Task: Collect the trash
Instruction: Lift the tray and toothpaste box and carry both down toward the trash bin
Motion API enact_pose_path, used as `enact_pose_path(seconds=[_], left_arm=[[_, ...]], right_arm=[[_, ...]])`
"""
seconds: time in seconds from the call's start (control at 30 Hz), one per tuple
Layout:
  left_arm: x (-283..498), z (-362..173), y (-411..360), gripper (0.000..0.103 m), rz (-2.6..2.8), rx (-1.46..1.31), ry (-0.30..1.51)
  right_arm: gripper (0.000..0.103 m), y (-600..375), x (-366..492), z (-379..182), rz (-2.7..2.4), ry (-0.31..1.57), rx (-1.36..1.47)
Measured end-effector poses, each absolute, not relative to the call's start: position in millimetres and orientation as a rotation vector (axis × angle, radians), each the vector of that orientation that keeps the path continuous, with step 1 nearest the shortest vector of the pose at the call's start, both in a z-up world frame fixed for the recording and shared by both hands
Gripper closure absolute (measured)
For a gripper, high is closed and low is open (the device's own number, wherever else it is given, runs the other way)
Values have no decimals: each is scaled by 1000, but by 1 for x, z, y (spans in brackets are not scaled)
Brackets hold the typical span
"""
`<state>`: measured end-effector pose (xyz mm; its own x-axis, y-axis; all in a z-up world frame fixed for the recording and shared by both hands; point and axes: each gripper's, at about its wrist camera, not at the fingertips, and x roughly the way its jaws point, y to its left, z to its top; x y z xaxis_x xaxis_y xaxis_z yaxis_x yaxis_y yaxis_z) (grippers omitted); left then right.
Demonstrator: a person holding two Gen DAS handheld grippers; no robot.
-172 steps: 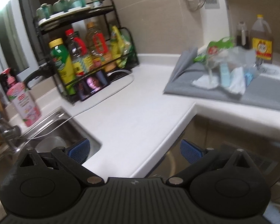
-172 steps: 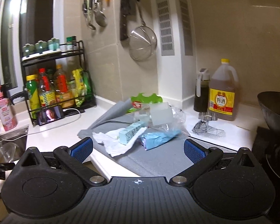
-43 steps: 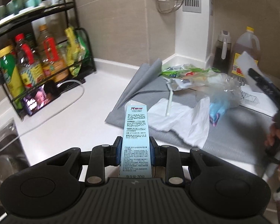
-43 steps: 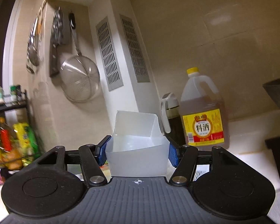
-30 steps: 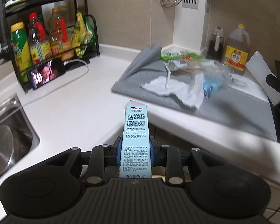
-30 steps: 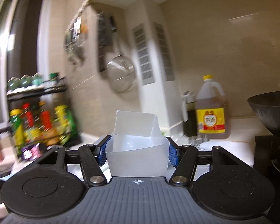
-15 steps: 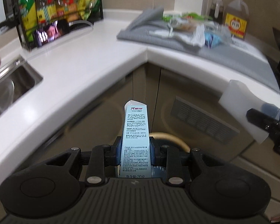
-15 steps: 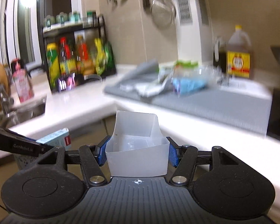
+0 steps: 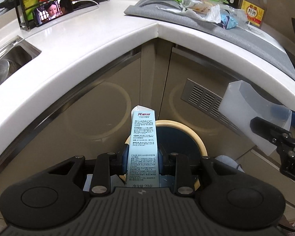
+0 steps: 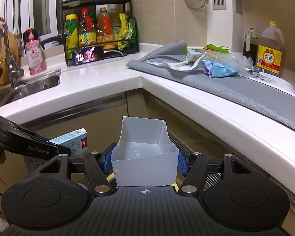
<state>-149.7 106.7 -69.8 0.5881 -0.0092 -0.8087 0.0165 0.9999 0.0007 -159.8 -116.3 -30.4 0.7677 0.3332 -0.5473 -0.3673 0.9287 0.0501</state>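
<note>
Our left gripper (image 9: 142, 160) pinches the carton (image 9: 143, 149), our right gripper (image 10: 144, 161) the tub (image 10: 144, 157); released early, either may miss the bin's rim (image 9: 194, 135).

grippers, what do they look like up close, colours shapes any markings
Both are matte black plastic. The left gripper and right gripper each have a ribbed base plate, two round hubs, angular linkage arms with silver screws, and blue textured pads. A small crosshair mark sits on the right base plate. The left one's side, seen from the right wrist, reads "GenRobot.AI" in white. No cables or sleeves are clearly visible.
</note>
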Motion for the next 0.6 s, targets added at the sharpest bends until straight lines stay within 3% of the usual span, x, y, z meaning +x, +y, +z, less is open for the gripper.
enact_pose_path(seconds=[0.6], left_arm=[[-146,-79,105,71,-37,17,967]], right_arm=[[39,-106,-157,-37,384,608,-101]])
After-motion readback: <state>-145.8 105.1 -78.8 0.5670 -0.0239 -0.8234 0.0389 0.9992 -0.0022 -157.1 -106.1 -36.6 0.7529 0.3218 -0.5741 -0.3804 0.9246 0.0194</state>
